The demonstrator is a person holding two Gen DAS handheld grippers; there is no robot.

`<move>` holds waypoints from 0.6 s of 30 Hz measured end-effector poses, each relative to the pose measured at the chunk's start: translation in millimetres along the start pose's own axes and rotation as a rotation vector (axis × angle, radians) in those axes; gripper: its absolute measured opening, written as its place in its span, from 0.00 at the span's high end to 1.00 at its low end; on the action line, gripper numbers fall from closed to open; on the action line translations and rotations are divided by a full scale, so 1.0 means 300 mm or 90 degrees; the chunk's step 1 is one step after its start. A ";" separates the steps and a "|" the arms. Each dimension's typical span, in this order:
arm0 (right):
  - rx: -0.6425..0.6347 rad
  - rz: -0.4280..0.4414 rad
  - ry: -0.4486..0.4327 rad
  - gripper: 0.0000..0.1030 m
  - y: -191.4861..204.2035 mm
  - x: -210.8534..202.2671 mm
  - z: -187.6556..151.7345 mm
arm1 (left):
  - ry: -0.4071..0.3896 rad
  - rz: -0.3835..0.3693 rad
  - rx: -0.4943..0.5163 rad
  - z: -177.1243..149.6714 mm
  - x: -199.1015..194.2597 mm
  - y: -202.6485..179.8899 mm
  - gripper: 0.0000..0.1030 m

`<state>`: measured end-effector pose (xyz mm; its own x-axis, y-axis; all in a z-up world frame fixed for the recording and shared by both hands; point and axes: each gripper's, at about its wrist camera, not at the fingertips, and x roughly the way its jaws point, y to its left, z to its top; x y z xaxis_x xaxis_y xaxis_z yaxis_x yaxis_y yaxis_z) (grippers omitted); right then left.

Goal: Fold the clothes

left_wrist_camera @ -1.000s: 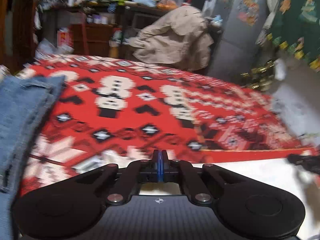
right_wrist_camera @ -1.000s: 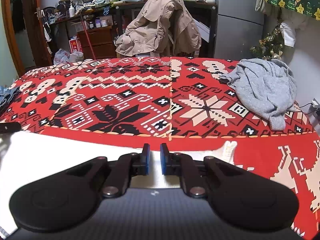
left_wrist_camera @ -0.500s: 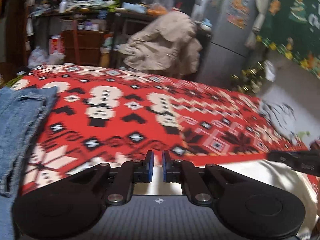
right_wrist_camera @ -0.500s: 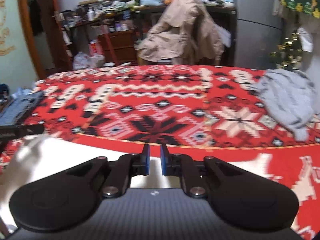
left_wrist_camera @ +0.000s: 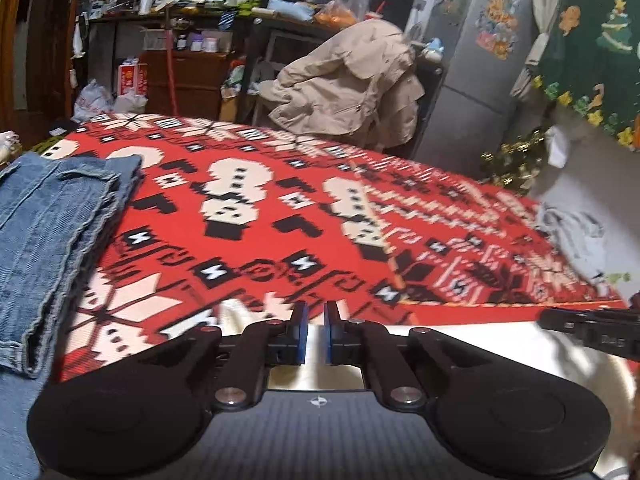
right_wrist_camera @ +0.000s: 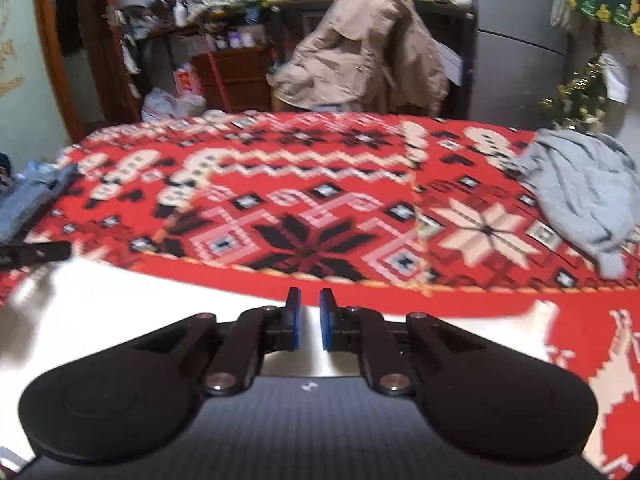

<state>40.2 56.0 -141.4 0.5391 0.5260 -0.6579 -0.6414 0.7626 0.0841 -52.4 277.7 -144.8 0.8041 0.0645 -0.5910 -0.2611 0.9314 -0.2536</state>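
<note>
— So, going left to right, where are the clothes lying?

— Folded jeans (left_wrist_camera: pixel 52 240) are lying far left. The white garment (right_wrist_camera: pixel 120 304) is spreading sideways beneath the left hand-held gripper (left_wrist_camera: pixel 314 330) and right hand-held gripper (right_wrist_camera: pixel 308 318), both narrowly parted, gripping nothing. A grey sweater (right_wrist_camera: pixel 580 196) is sitting crumpled far right, nearer the right one.

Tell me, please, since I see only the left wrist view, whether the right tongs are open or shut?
Observer: Open. The right tongs have a clear gap between the pads, and the white garment shows through it.
Operator: Thank you. What is the grey blur at my far right?
Observer: A crumpled grey sweater lying on the red bedspread.
Operator: Does it touch the white garment?
Observer: No, a stretch of patterned bedspread lies between them.
</note>
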 end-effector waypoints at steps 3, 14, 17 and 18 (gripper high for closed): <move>-0.011 0.010 0.002 0.90 0.023 0.015 0.005 | -0.003 -0.016 -0.012 0.000 -0.006 -0.020 0.94; -0.005 0.001 0.007 0.90 0.062 0.060 0.007 | 0.015 -0.024 0.010 -0.023 -0.016 -0.047 0.94; 0.020 -0.049 0.008 0.90 -0.033 0.019 -0.010 | 0.014 -0.022 0.011 -0.026 -0.015 -0.038 0.94; 0.028 -0.068 0.008 0.90 -0.073 0.002 -0.018 | 0.013 -0.022 0.012 -0.028 -0.014 -0.033 0.94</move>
<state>51.6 37.5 -147.7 0.5957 0.4360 -0.6745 -0.5561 0.8299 0.0453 -57.7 265.2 -146.3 0.8013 0.0252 -0.5977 -0.2237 0.9393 -0.2602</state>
